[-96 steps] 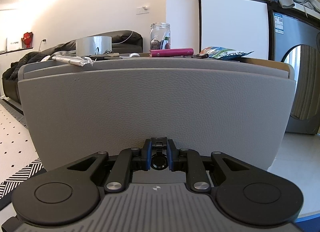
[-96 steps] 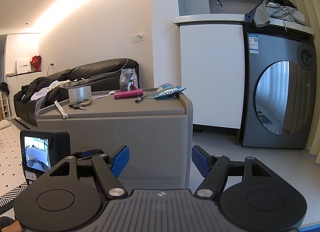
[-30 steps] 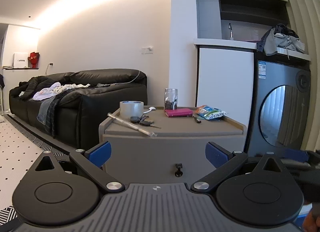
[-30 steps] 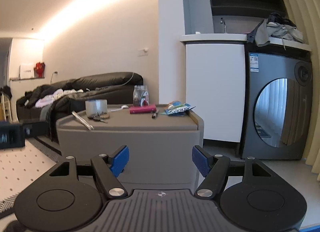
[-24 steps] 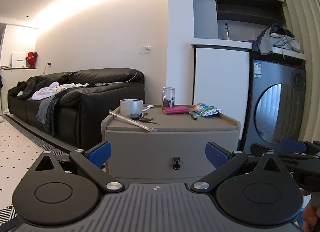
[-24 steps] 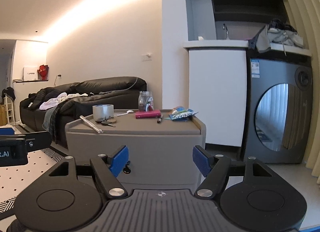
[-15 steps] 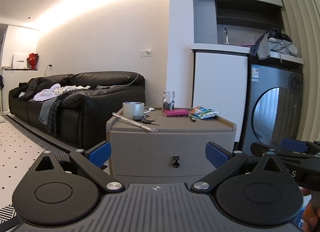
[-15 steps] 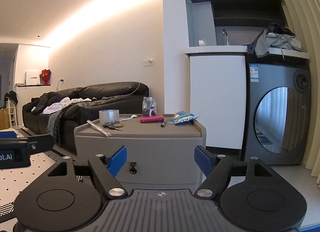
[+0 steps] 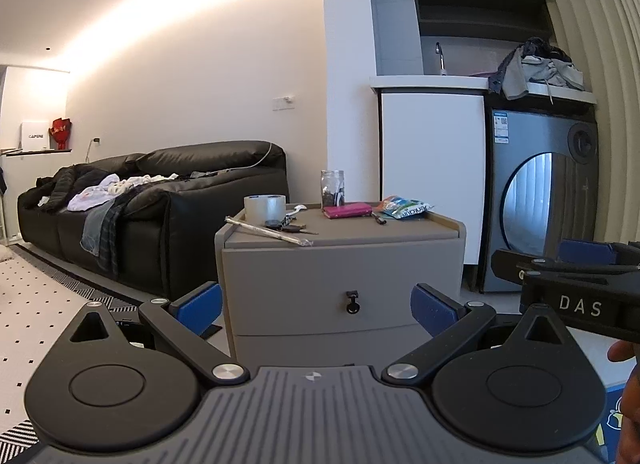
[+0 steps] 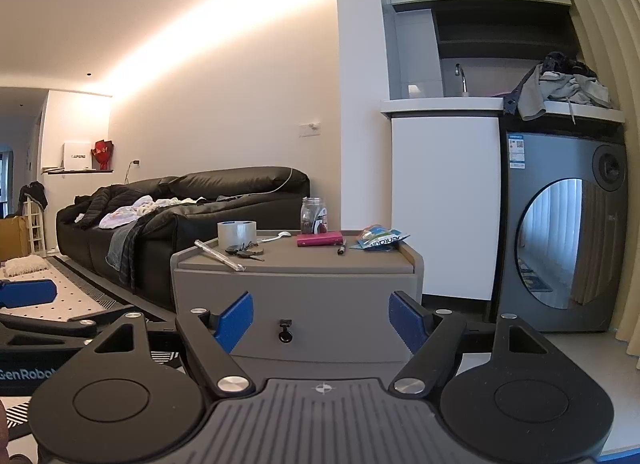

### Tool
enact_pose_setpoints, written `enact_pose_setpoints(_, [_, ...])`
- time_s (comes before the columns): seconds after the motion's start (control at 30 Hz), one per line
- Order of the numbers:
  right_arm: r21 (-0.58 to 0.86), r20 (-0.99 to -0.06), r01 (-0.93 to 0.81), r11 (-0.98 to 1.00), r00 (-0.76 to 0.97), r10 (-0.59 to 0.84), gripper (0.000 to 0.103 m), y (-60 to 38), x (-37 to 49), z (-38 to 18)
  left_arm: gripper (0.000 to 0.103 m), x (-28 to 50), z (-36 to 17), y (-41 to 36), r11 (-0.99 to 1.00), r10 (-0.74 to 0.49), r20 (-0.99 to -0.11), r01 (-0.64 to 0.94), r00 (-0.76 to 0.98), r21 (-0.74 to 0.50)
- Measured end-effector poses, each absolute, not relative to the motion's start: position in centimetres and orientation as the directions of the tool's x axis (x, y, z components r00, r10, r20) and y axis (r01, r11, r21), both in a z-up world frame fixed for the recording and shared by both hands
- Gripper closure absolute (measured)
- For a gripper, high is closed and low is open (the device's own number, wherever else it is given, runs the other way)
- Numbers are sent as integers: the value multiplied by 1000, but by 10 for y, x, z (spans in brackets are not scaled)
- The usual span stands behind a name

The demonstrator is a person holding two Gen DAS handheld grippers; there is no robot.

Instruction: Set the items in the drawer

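The left wrist view catches the right claw (image 9: 576, 264) at 3 o'clock; the right wrist view shows a white box (image 10: 76, 156) on a shelf at 9 o'clock. Both claws, left claw (image 9: 316, 306) included, gape empty. The drawer (image 9: 340, 288) is closed; tape roll (image 9: 265, 206), keys (image 9: 286, 227), jar (image 9: 332, 189), pink wallet (image 9: 347, 211), marker (image 10: 341, 249) and snack packet (image 9: 404, 208) sit on the nightstand (image 9: 400, 230). The jar's contents are unclear.
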State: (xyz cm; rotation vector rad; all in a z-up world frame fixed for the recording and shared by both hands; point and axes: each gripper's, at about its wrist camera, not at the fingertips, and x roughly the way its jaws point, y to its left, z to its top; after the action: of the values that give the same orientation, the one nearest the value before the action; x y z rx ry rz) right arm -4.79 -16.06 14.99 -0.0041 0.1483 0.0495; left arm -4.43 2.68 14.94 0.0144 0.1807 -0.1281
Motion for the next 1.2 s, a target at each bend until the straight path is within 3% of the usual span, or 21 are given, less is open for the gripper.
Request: enact_pose_setpoints(1.2, [-44,-155,-33,998,988,26,25,-153,-46,147,0,-33,147,27,990,-138,-206,142,969,5])
